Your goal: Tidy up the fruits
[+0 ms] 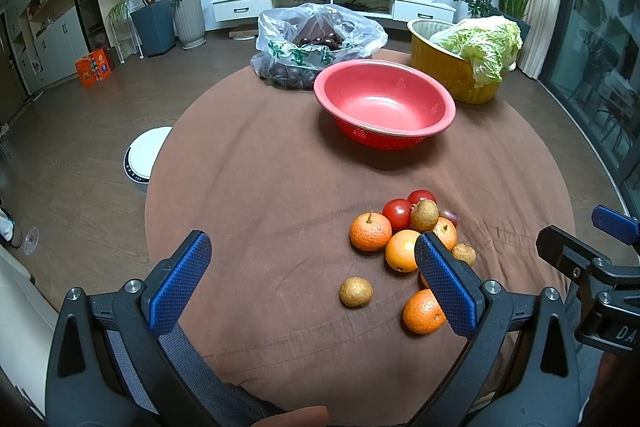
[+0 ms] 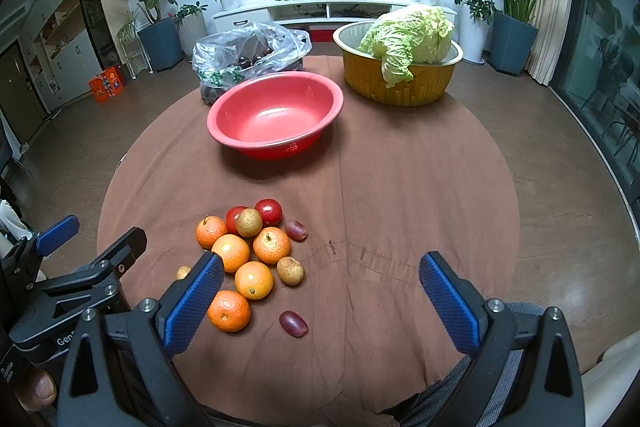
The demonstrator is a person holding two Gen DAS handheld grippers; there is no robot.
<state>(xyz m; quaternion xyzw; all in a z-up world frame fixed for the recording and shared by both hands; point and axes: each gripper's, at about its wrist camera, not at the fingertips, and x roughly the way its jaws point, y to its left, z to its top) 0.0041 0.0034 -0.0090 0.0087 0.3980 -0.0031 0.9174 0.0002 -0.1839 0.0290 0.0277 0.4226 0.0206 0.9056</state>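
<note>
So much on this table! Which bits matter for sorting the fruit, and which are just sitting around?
Part of the job:
- oranges
- tomatoes
- longans
- grapes
- empty red bowl
- left gripper and right gripper, both open

Probably just lying about:
- cabbage in the yellow basin
- plastic bag of dark fruit
</note>
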